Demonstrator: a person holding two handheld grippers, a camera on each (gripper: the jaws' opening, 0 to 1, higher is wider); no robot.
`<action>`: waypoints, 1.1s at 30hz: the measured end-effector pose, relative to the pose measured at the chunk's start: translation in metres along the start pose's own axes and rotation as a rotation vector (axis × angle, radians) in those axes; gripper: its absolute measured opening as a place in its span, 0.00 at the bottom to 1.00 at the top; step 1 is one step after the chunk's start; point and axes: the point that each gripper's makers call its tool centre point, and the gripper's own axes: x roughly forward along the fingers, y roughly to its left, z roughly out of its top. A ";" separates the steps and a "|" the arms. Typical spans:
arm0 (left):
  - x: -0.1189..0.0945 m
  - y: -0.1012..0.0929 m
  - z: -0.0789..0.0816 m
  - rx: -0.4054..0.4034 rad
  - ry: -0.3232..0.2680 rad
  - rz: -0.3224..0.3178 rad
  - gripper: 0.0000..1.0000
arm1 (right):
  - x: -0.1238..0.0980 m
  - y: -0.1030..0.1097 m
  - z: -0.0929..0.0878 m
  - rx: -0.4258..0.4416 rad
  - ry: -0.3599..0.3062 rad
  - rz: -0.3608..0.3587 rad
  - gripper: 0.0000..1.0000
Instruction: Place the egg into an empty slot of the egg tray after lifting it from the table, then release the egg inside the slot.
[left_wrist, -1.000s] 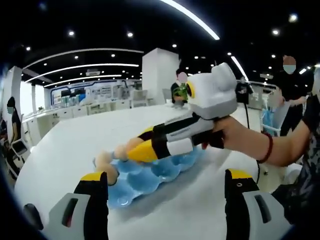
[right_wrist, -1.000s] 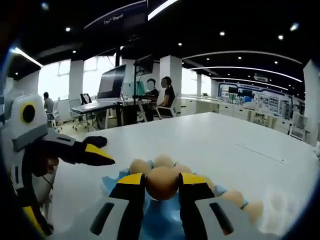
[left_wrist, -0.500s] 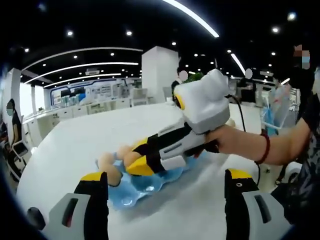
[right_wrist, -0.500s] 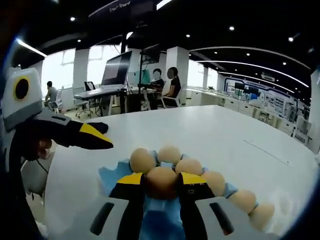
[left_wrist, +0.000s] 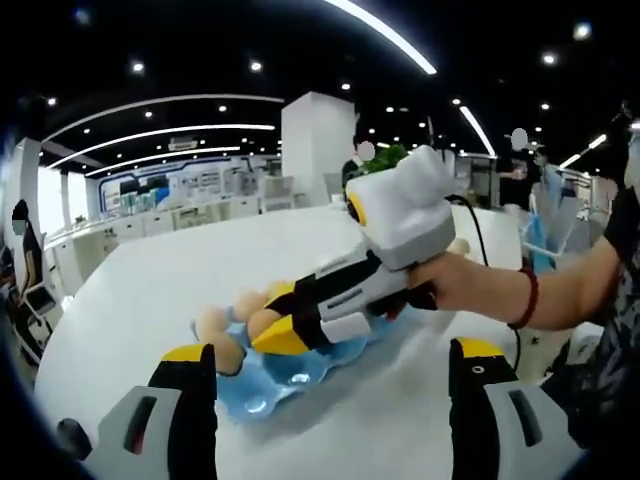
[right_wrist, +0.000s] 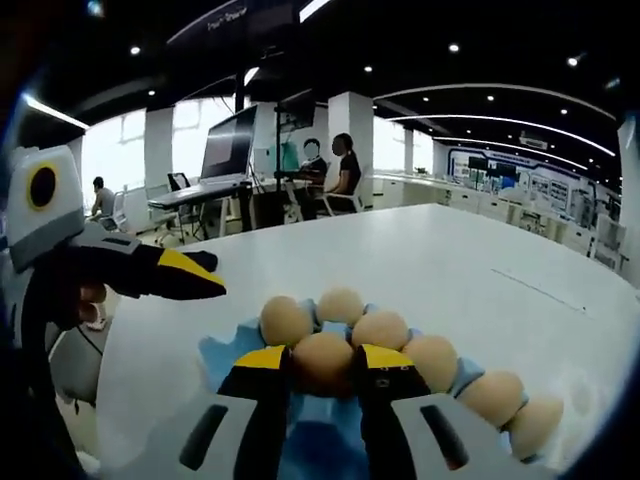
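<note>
In the right gripper view, the right gripper (right_wrist: 322, 362) pinches a brown egg (right_wrist: 322, 360) between its yellow-tipped jaws, holding it over the blue egg tray (right_wrist: 222, 352) on the white table (right_wrist: 440, 262) — a curved row of other eggs (right_wrist: 432, 360) sits in the tray's slots just beyond it. The left gripper view shows the same gripper reaching in from the right, held in a person's hand (left_wrist: 462, 283), its tips down at the tray (left_wrist: 300, 368) among the eggs. The left gripper (left_wrist: 330, 385) hangs with its jaws spread wide and nothing between them — one jaw near the tray's edge. In the right gripper view it points in from the left, beside the tray and apart from it.
</note>
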 end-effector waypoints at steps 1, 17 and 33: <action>0.000 0.000 0.000 0.001 0.001 0.001 0.99 | 0.000 0.000 0.000 0.000 -0.001 0.001 0.29; -0.001 0.000 0.000 -0.007 -0.004 0.007 1.00 | -0.007 0.011 0.008 0.010 -0.038 0.043 0.48; -0.002 -0.003 0.005 -0.004 -0.014 0.009 1.00 | -0.021 0.000 0.013 -0.024 -0.034 -0.008 0.84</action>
